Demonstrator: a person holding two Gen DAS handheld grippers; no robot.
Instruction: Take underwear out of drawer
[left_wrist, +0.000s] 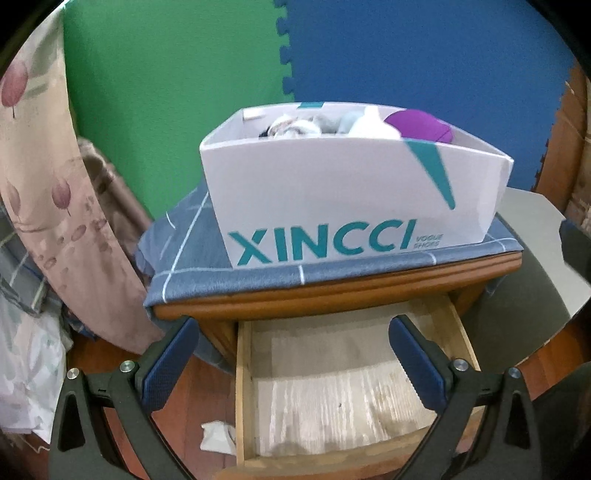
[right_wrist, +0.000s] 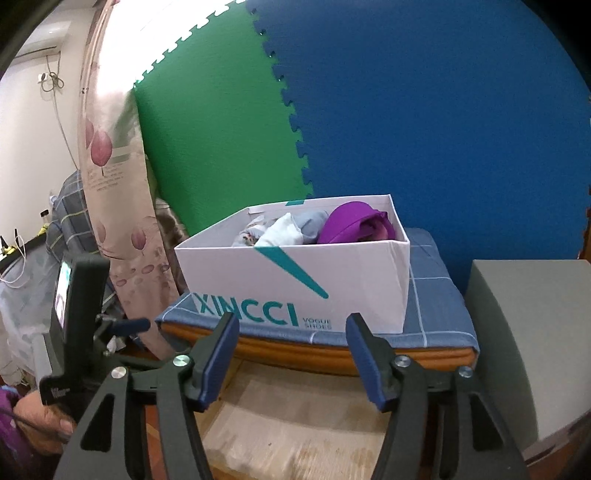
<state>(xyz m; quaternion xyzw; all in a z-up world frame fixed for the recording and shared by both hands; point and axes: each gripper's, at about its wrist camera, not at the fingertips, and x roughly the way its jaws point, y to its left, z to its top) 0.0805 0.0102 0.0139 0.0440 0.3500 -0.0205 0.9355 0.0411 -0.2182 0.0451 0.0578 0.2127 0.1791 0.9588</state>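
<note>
A wooden drawer (left_wrist: 242, 387) stands pulled out under the nightstand top; only its pale lined bottom shows inside. On the top sits a white XINCCI shoe box (left_wrist: 351, 206) (right_wrist: 295, 280) with several pieces of underwear in it, among them a purple one (left_wrist: 419, 125) (right_wrist: 351, 223) and pale ones (right_wrist: 280, 232). My left gripper (left_wrist: 295, 363) hangs open above the drawer, nothing between its blue pads. My right gripper (right_wrist: 291, 354) is open too, above the drawer's front and pointing at the box, with nothing in it.
A blue checked cloth (left_wrist: 192, 280) covers the nightstand top. A flowered curtain (left_wrist: 55, 206) hangs at the left, a grey block (right_wrist: 524, 332) stands at the right. Crumpled white paper (left_wrist: 218, 435) lies on the floor left of the drawer. Green and blue foam mats line the wall behind.
</note>
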